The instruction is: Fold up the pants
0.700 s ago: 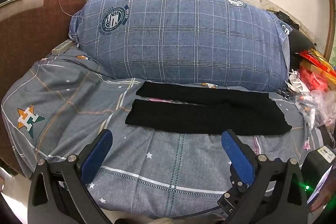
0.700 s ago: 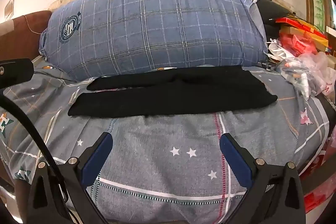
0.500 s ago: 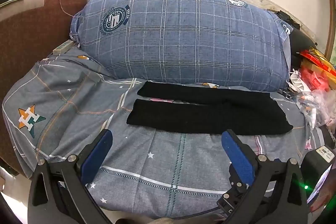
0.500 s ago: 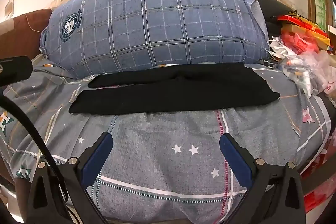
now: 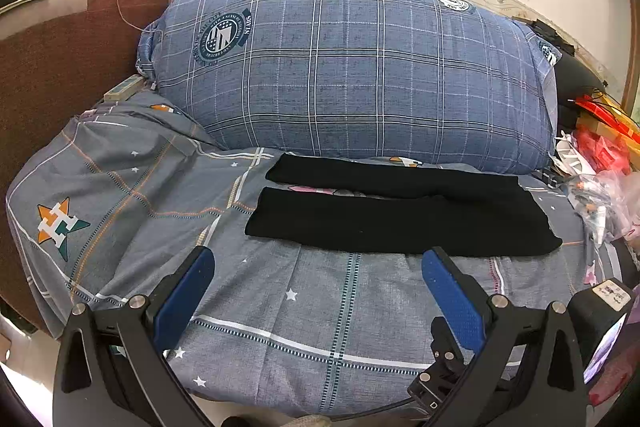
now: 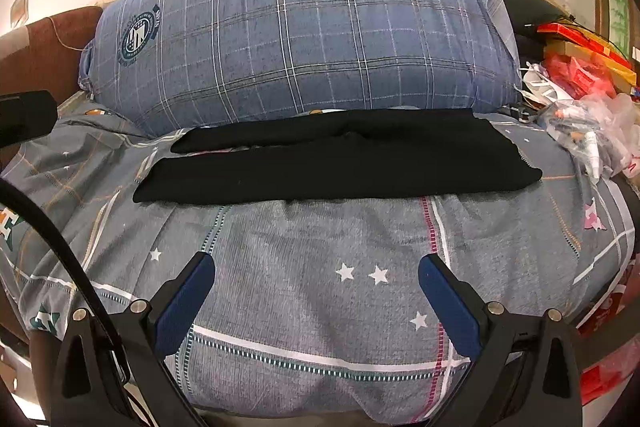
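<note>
Only the left view shows pants (image 5: pixel 400 215) legs clearly apart.

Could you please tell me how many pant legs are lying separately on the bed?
2: the near leg lies toward the grippers, and the far leg lies beside the plaid pillow; they join at the right.

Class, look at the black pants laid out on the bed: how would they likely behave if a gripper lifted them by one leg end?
The black pants lie flat and thin on the bedsheet, so they will probably droop limply. Being soft fabric, the rest would likely drag and bunch. They look light.
</note>
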Demonstrator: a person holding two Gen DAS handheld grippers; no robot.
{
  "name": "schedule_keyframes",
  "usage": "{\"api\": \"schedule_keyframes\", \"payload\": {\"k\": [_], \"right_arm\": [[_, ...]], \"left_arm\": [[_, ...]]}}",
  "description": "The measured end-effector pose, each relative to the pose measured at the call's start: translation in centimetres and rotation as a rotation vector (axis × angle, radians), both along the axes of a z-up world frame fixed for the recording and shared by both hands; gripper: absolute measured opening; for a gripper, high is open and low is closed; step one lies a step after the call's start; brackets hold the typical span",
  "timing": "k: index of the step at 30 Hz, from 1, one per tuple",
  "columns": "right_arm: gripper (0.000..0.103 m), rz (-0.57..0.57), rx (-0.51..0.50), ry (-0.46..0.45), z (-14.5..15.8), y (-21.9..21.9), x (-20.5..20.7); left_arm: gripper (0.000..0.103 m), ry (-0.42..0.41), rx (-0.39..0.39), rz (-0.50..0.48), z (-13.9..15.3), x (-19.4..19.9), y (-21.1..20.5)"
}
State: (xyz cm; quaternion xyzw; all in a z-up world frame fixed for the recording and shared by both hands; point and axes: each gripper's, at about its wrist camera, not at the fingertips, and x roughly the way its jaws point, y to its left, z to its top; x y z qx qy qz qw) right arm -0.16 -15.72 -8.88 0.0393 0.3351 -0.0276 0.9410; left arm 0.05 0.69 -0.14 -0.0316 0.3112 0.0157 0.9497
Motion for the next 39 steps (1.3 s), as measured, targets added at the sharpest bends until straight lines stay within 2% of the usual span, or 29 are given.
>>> {"api": "schedule_keyframes", "payload": {"k": [30, 34, 39], "right_arm": [[0.103, 0.039, -0.003, 0.099, -1.7, 0.5, 1.0], [0.103, 0.027, 0.001, 0.115, -2.2, 0.1, 1.3], [0.103, -0.003, 0.009, 0.140, -3.4, -0.7, 2.0]], "left_arm": [[0.103, 0.063, -0.024, 0.031, -3.1, 0.9, 1.5], [0.103, 0.101, -0.026, 0.098, -5.1, 2.7, 3.7], [0.103, 0.200, 0.021, 0.168, -10.1, 6.2, 6.4]]}}
